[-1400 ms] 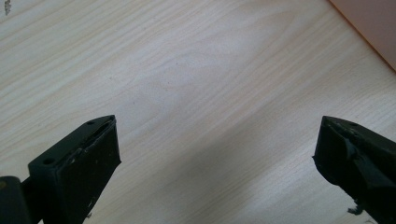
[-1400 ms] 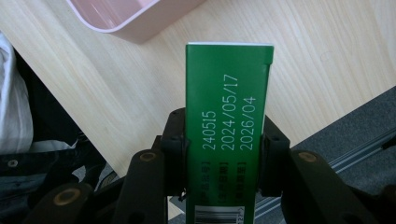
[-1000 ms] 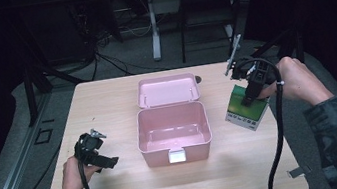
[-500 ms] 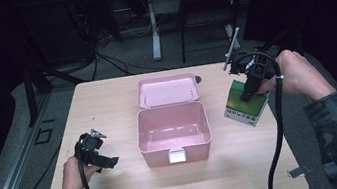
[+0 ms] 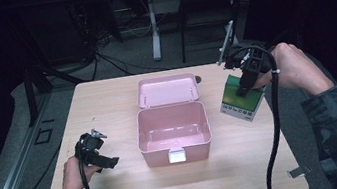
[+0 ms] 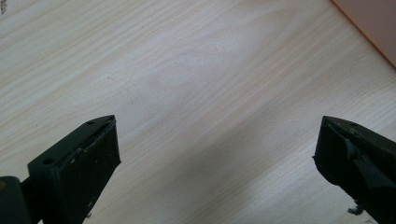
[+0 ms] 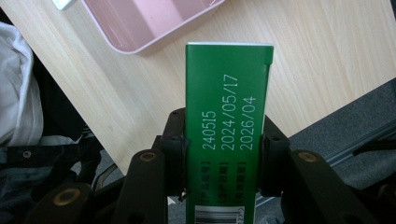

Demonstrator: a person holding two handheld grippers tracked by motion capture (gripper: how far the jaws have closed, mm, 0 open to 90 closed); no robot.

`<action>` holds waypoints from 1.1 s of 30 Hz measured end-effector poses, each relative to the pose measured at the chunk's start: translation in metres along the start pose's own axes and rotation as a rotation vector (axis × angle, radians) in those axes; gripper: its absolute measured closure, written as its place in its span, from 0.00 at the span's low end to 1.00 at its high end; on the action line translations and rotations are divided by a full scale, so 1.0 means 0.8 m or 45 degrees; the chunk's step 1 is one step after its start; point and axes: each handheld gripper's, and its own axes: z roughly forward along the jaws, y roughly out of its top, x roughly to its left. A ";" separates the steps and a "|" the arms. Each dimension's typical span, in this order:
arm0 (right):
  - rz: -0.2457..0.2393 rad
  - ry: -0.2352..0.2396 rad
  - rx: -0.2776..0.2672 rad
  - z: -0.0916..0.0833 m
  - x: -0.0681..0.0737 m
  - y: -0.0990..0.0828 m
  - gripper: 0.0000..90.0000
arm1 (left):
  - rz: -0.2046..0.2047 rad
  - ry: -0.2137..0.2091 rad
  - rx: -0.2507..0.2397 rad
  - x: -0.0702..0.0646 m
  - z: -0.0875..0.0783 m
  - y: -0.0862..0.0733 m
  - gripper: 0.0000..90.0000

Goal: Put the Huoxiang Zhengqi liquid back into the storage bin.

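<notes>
A green and white carton (image 5: 241,100) hangs tilted above the table's right side, with my right gripper (image 5: 245,88) shut on it from above. In the right gripper view the carton (image 7: 227,121) shows its green side with white printed dates, and both black jaws press on its flanks. The pink box (image 5: 174,132) stands open at the table's middle, its lid (image 5: 168,91) folded back; its inside looks bare. Its corner (image 7: 144,21) lies beyond the carton. My left gripper (image 5: 99,155) rests low at the front left, jaws wide apart over bare wood (image 6: 210,107).
The wooden table (image 5: 107,103) ends close to the right of the carton, with grey floor (image 7: 345,126) beyond. A black cable (image 5: 274,134) trails from the right gripper across the table's right part. Dark furniture legs and cables stand behind the table.
The right gripper has lifted the carton a little and tipped it further. The left gripper has stayed where it was.
</notes>
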 end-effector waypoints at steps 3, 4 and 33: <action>-0.008 0.003 -0.007 -0.004 0.003 0.006 0.70 | 0.000 -0.001 0.000 0.000 0.000 0.000 0.00; -0.020 -0.003 -0.008 -0.005 0.004 0.008 0.70 | 0.001 -0.001 -0.001 0.000 0.000 0.000 0.00; -0.218 0.009 -0.085 -0.014 0.042 0.090 0.70 | 0.003 -0.037 -0.009 -0.002 0.005 0.003 0.00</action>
